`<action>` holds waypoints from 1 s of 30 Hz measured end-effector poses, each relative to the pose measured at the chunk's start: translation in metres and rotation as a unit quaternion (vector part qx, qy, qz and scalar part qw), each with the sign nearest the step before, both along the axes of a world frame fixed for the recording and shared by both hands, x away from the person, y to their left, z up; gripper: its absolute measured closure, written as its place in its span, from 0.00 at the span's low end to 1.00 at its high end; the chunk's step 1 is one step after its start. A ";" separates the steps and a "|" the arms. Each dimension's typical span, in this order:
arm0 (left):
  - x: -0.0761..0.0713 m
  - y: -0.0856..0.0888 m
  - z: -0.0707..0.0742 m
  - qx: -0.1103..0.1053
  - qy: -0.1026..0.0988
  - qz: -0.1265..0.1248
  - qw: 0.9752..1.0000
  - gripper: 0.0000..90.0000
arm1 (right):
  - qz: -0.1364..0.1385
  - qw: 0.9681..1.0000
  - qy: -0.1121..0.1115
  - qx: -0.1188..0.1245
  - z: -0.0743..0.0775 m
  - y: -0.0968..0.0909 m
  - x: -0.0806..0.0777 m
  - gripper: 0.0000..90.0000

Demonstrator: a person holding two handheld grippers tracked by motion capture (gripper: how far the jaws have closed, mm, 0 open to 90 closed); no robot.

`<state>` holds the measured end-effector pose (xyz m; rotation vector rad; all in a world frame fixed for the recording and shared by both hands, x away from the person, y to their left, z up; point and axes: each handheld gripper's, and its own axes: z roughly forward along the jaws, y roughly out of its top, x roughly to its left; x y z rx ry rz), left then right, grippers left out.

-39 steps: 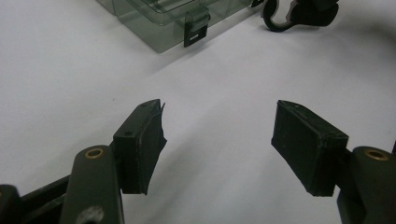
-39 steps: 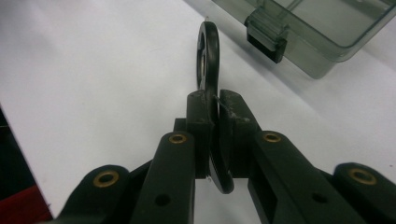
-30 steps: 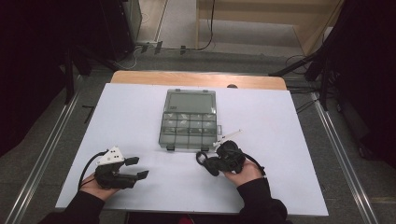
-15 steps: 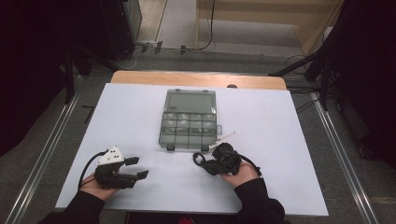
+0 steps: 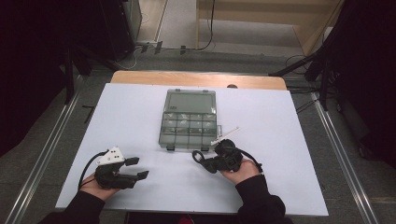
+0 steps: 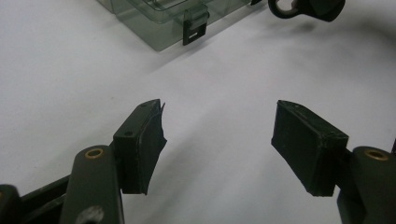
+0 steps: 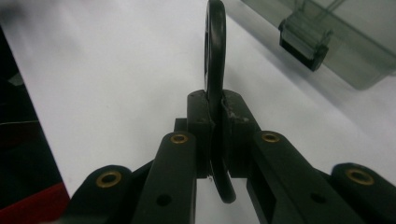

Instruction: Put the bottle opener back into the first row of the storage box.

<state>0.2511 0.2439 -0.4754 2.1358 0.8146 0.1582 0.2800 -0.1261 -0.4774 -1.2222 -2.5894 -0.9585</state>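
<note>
Overhead, white tabletop (image 5: 140,116), dark surroundings

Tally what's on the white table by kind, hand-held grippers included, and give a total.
Clear compartment box: 1
Black ring, pinched in the right gripper: 1
Thin white stick beside the box: 1
Grippers: 2, left gripper and right gripper
Total: 5

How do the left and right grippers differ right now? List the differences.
The left gripper stands open with bare table between its jaws; the right gripper is shut on a black ring. The left gripper lies farther from the clear organizer box; the right gripper sits just off its near right corner. Both are black, hand-held, low over the white table.
</note>
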 end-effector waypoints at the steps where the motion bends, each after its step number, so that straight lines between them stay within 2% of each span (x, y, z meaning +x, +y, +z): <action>1: 0.000 0.000 0.000 0.001 0.000 0.000 1.000 0.37 | 0.000 1.000 0.000 0.000 0.000 0.000 0.000 0.94; 8: 0.000 0.001 0.000 0.000 0.002 0.002 1.000 0.37 | 0.015 1.000 -0.010 0.014 0.020 -0.004 0.009 0.94; 17: 0.000 -0.001 -0.001 0.001 0.006 -0.002 1.000 0.37 | 0.037 0.999 -0.017 0.012 0.040 -0.008 0.022 0.94; 25: 0.000 0.000 -0.001 -0.001 0.008 -0.002 1.000 0.37 | 0.046 0.999 -0.016 0.010 0.048 -0.010 0.035 0.94; 30: 0.001 0.000 -0.002 0.000 0.006 -0.003 1.000 0.37 | 0.062 0.998 -0.022 0.009 0.052 -0.008 0.044 0.94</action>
